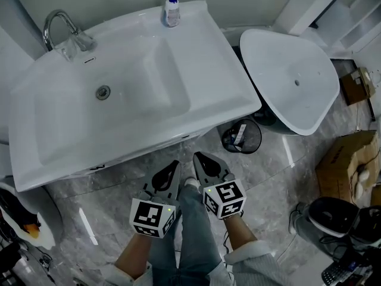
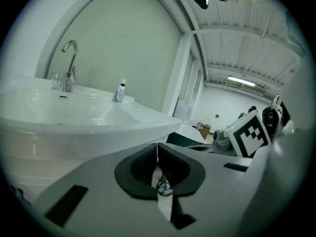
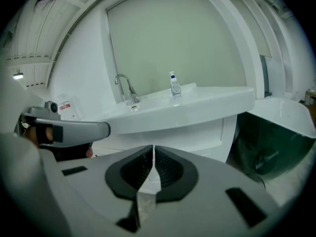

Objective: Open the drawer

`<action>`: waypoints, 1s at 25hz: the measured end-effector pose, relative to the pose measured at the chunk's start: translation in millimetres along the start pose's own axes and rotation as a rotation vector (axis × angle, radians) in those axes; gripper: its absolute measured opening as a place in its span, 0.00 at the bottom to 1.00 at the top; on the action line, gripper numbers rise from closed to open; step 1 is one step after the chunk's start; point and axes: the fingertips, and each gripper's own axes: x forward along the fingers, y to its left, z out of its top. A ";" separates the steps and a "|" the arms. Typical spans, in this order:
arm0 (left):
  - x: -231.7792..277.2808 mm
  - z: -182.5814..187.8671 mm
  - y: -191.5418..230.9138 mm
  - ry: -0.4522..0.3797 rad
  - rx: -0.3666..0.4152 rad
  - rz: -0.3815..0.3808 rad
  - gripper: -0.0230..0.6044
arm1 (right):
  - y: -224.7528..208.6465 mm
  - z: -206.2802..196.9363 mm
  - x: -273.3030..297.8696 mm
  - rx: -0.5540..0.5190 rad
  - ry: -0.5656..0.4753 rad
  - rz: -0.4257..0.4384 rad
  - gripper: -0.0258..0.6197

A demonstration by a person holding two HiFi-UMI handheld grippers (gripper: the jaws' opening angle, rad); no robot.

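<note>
The drawer point(image 3: 192, 132) sits under the white basin point(image 1: 229, 76), its pale front facing our two tools. We hold the left tool point(image 1: 173, 168) and the right tool point(image 1: 199, 159) side by side near it, both with jaws pressed together and nothing between them. A faucet point(image 1: 59, 28) and a soap bottle point(image 1: 172, 8) stand at the basin's back edge.

The left hand-held gripper point(image 1: 174, 167) and the right hand-held gripper point(image 1: 199, 158) were grey, each with black ribbed pads point(image 3: 140, 169) and a white cube point(image 1: 153, 217) bearing black square markers. The person wore blue jeans point(image 1: 193, 231); pale rolled sleeves point(image 1: 253, 256) flanked the jeans.
</note>
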 end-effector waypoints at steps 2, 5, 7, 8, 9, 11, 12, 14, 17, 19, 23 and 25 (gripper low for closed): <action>6.5 -13.2 2.3 0.013 0.003 0.000 0.06 | -6.7 -11.3 10.3 0.009 0.016 -0.003 0.05; 17.6 -30.3 5.8 0.024 0.019 -0.005 0.06 | -13.5 -27.9 24.7 0.023 0.039 -0.006 0.05; 24.5 -38.2 11.1 0.022 0.016 -0.003 0.06 | -16.0 -36.6 34.8 0.023 0.046 -0.006 0.05; 28.4 -41.5 13.9 0.021 0.012 -0.002 0.06 | -17.9 -40.5 39.7 0.022 0.048 -0.007 0.05; 32.2 -44.7 16.3 0.021 0.007 -0.002 0.06 | -20.0 -44.3 44.1 0.022 0.050 -0.009 0.05; 39.0 -50.9 19.9 0.025 0.002 -0.004 0.06 | -24.4 -51.6 51.7 0.022 0.057 -0.015 0.05; 41.8 -54.1 21.2 0.029 0.002 -0.006 0.06 | -26.6 -55.6 55.1 0.023 0.063 -0.016 0.06; 46.2 -59.8 24.0 0.042 0.005 -0.005 0.06 | -31.5 -64.1 61.8 0.030 0.077 -0.017 0.08; 50.0 -66.1 29.5 0.057 -0.001 -0.001 0.06 | -40.5 -75.1 73.9 0.056 0.093 -0.021 0.15; 50.7 -69.7 32.6 0.065 -0.003 0.002 0.06 | -47.6 -81.6 82.3 0.077 0.104 -0.032 0.18; 50.3 -77.4 38.9 0.081 -0.007 0.006 0.06 | -57.6 -94.5 99.9 0.099 0.130 -0.053 0.26; 51.3 -81.0 41.7 0.091 -0.008 0.005 0.06 | -60.6 -101.6 109.4 0.098 0.150 -0.058 0.31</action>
